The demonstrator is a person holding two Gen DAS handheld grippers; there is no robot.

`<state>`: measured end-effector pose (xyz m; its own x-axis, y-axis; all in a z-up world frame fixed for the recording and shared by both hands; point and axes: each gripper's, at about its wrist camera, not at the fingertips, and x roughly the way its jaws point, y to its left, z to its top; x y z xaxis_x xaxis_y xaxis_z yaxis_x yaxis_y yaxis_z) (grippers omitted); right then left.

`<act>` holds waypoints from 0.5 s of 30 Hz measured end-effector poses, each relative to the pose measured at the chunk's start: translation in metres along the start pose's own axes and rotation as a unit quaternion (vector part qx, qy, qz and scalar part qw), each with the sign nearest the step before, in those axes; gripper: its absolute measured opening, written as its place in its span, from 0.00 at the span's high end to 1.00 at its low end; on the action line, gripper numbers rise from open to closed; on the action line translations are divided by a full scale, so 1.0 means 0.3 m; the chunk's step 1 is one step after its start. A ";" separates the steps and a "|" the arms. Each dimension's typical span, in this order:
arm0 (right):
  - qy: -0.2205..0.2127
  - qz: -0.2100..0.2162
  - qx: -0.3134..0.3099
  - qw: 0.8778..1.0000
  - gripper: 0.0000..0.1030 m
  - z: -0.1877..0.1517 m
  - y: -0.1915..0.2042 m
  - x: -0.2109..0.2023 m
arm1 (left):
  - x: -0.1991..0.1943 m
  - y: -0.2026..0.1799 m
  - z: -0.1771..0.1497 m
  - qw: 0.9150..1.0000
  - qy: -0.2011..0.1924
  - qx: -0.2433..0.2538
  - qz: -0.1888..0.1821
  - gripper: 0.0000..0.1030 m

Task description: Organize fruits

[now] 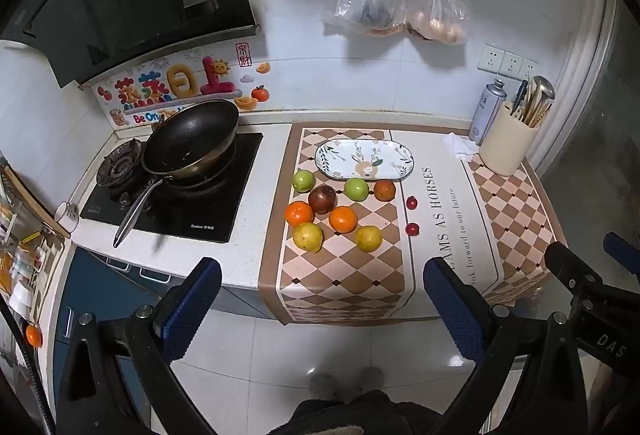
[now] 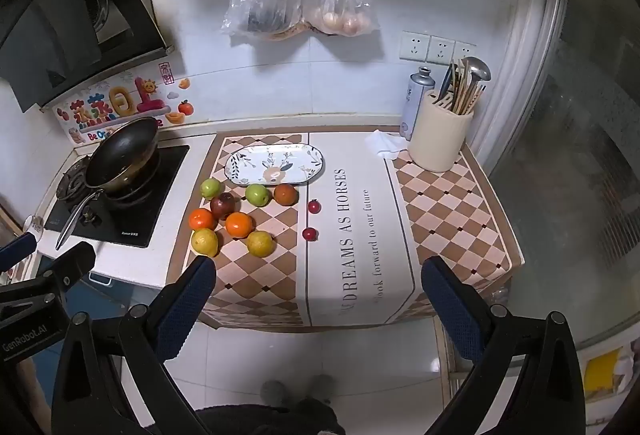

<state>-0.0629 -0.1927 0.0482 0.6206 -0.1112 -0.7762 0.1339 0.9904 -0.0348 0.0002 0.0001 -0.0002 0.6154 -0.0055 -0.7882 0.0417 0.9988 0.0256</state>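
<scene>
Cloth [image 2: 352, 227] lettering "DREAMS AS HORSES", beside 8 fruits [image 2: 239, 225].

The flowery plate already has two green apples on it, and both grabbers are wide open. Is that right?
Not quite. The flowery plate has nothing on it; the two green apples lie on the mat just in front of it, as the right wrist view shows. Both grabbers, left and right, are wide open.
</scene>
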 end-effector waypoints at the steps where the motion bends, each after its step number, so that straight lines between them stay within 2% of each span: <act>1: -0.001 0.002 0.001 1.000 0.00 0.000 0.000 -0.001 | 0.000 0.001 0.000 1.000 -0.001 -0.001 -0.001 0.00; 15: -0.003 0.004 0.002 1.000 0.00 0.002 -0.001 -0.018 | 0.000 0.001 0.000 1.000 -0.004 -0.002 -0.002 0.00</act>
<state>-0.0659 -0.1923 0.0529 0.6255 -0.1040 -0.7733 0.1317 0.9909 -0.0268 0.0002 0.0003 -0.0002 0.6216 -0.0100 -0.7833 0.0414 0.9989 0.0201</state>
